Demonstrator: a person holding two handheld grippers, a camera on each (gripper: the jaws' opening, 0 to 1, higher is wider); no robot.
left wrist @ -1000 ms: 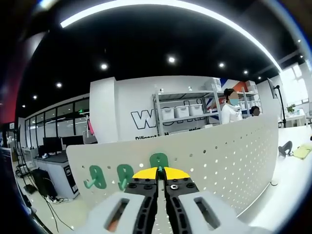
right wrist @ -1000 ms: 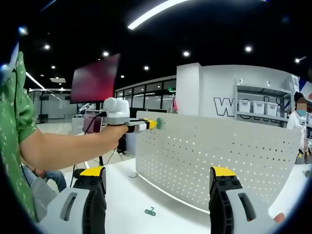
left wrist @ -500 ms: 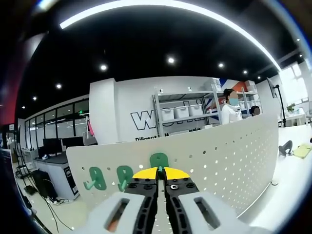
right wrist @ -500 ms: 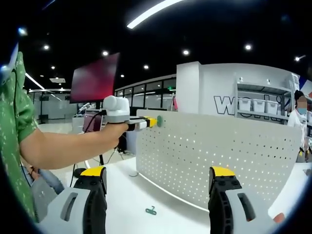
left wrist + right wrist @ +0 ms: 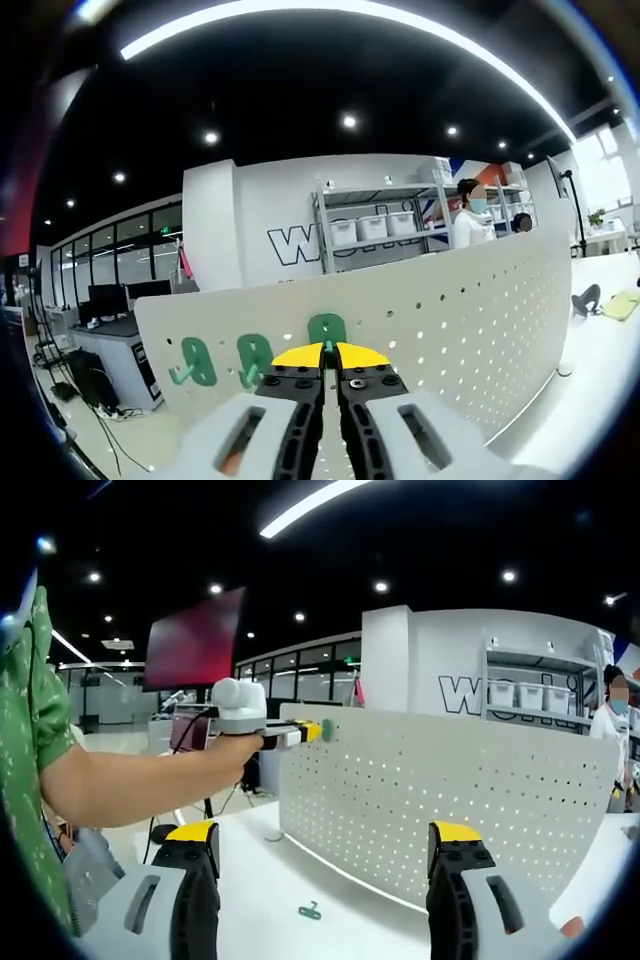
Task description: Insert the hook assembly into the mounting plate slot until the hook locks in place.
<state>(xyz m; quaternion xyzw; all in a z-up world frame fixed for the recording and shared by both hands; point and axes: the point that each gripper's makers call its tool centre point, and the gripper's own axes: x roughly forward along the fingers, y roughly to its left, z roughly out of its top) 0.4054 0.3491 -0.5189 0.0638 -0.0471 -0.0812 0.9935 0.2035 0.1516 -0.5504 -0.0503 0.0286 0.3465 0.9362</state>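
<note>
Almost nothing has moved since the earlier pictures: the left gripper (image 5: 331, 372) is still pressed up against the white pegboard (image 5: 450, 320), and the view has only drifted a touch.

In the left gripper view, its yellow-tipped jaws are pinched together on a green hook (image 5: 326, 329). The hook's flat plate stands upright against the board face, long axis running up and down, rising just above the jaw tips. Two more green hooks (image 5: 224, 362) hang on the board to its left in that view, near the board's end edge, plates upright and prongs angled out and down.

In the right gripper view, the left gripper (image 5: 313, 731) is held level by a person's bare forearm (image 5: 130, 785), pointing straight at the pegboard (image 5: 450, 800) near its top corner, with the green hook (image 5: 326, 730) at the tips touching the board. The right gripper (image 5: 323, 865) has its jaws spread wide and holds nothing. A spare green hook (image 5: 309, 911) lies flat on the white table (image 5: 260, 880) between them, well in front of the board, with open tabletop around it.
</note>
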